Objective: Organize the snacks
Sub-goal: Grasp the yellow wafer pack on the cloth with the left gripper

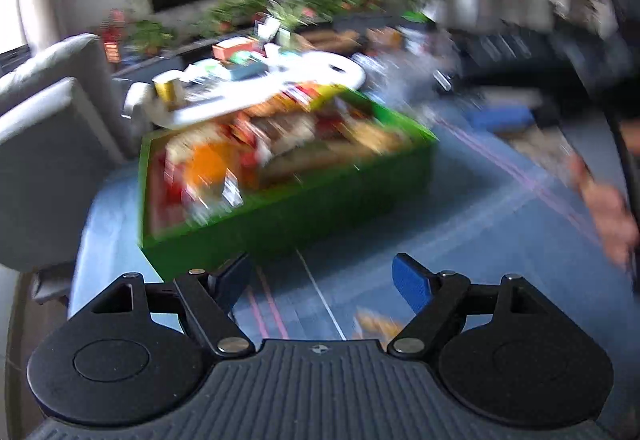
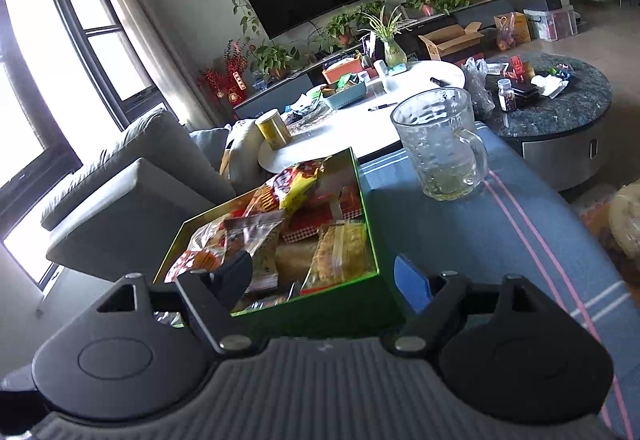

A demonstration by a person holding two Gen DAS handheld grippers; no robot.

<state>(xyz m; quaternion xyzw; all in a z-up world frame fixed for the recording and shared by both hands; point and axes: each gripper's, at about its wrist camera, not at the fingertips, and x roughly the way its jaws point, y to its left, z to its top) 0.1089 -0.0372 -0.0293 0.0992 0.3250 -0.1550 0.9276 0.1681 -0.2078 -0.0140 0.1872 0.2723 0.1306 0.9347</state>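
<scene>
A green box [image 1: 320, 199] heaped with snack packets [image 1: 224, 163] stands on the blue striped cloth [image 1: 460, 240]; the left wrist view is motion-blurred. My left gripper [image 1: 322, 286] is open and empty, just in front of the box's near wall. A snack packet [image 1: 374, 322] lies on the cloth under it. In the right wrist view the green box [image 2: 372, 236] holds yellow, red and clear packets [image 2: 304, 183]. My right gripper [image 2: 324, 280] is open and empty, its fingers straddling the box's near right corner.
A glass mug [image 2: 440, 143] stands on the cloth behind the box. A white round table [image 2: 416, 83] with clutter and a gold can [image 2: 274, 127] sits beyond. A grey sofa [image 2: 132, 175] is at left, a dark round table [image 2: 560, 107] at right. A hand [image 1: 604, 199] shows at right.
</scene>
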